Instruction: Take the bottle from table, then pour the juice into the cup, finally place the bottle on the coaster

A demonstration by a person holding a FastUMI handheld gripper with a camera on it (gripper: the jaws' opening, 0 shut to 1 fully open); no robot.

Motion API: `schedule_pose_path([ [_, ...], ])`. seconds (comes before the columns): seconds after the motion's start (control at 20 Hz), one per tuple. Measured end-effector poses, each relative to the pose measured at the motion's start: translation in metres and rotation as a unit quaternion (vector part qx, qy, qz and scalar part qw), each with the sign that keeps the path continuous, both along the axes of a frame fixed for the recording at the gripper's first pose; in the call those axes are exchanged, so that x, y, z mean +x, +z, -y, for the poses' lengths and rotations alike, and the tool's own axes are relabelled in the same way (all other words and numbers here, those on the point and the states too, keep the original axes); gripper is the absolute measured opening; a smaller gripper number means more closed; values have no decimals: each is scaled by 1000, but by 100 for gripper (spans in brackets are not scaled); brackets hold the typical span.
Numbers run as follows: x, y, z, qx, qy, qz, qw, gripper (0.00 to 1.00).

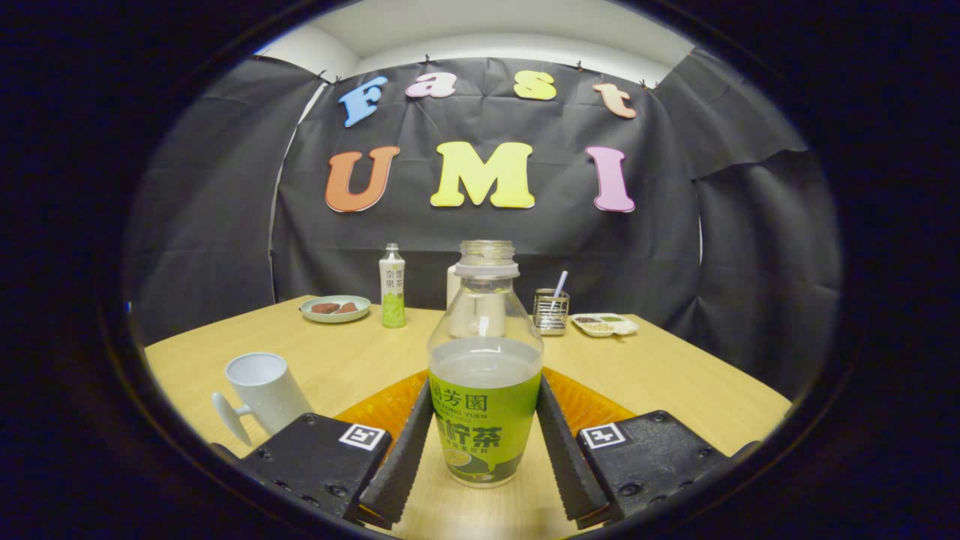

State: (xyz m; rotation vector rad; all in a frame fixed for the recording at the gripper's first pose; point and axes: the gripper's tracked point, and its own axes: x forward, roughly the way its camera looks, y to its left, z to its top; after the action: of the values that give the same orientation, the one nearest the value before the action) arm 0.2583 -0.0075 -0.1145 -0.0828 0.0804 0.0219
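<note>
The jaws (485,442) were closed on the bottle (485,375), one finger pressing each side of its green label. The bottle stood upright and uncapped, about half full of pale juice, its base seeming to rest on the desk (675,375), though contact could not be confirmed. Just behind it, between and beyond the fingers, lay an orange coaster (592,409), partly hidden by the bottle and the fingers.

To the left of the fingers stood a white cup (264,390), tilted in the fisheye view, its handle pointing toward the camera. Well beyond, near the far edge of the desk, a second bottle (392,286) with a white cap stood upright beside a plate (335,308) holding dark pieces of food. To the right of these were a metal holder (551,311) with a straw-like stick in it and a small divided tray (604,324).
</note>
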Motion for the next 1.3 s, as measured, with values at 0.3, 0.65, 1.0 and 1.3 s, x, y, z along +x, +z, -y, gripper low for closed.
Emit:
schedule_pose_path([
  [0.3, -27, 30, -2, -96, -46, 14, 994, 80],
  [0.65, -36, 48, -14, -226, -72, -16, 971, 80],
  [1.0, -31, 63, -24, -342, -93, -16, 935, 81],
  [1.3, -27, 62, -39, -434, -103, -10, 895, 81],
])
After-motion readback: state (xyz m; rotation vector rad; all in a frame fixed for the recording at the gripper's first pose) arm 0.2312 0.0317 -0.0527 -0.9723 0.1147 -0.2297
